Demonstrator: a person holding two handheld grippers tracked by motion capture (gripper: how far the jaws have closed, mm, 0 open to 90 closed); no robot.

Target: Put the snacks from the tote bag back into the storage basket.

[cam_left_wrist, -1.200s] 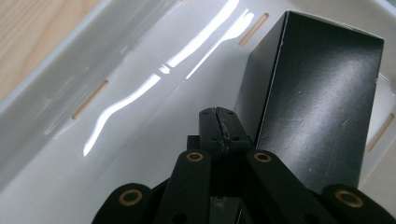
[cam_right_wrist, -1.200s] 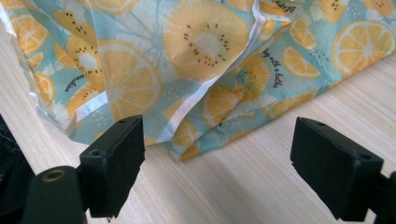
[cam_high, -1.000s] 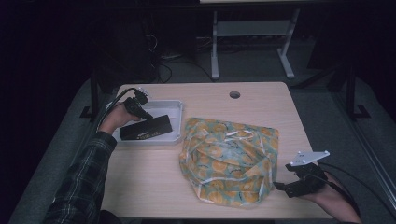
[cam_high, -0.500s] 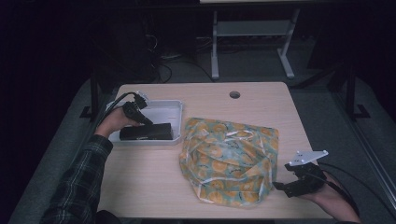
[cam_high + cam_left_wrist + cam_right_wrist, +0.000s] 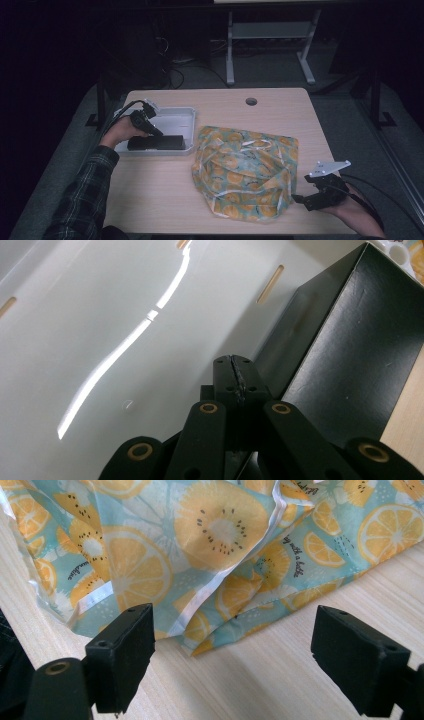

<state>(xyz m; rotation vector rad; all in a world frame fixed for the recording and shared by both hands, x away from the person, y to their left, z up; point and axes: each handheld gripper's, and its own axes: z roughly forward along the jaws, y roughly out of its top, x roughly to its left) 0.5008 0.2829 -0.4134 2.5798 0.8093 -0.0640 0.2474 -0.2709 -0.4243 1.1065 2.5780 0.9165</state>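
Observation:
A black box (image 5: pixel 156 143) lies flat in the white tray (image 5: pixel 172 111) at the table's left, along its near wall. My left gripper (image 5: pixel 152 130) reaches into the tray with its jaws pressed together and nothing between them. In the left gripper view its tips (image 5: pixel 235 372) rest at the black box's (image 5: pixel 350 340) side, over the white tray floor (image 5: pixel 100 315). A fruit-print bag (image 5: pixel 245 170) lies crumpled at mid-table. My right gripper (image 5: pixel 300 199) sits at its near right corner, open. In the right gripper view the jaws (image 5: pixel 232 645) stand wide apart just short of the bag's hem (image 5: pixel 200 545).
A round cable hole (image 5: pixel 251 101) is in the tabletop at the back. Bare wood lies between tray and bag and along the front edge. A white metal stand (image 5: pixel 270 35) stands on the floor beyond the table.
The black box, tilted a second ago, has settled flat against the tray's near wall. My left gripper shifted slightly with it. The right gripper stayed put.

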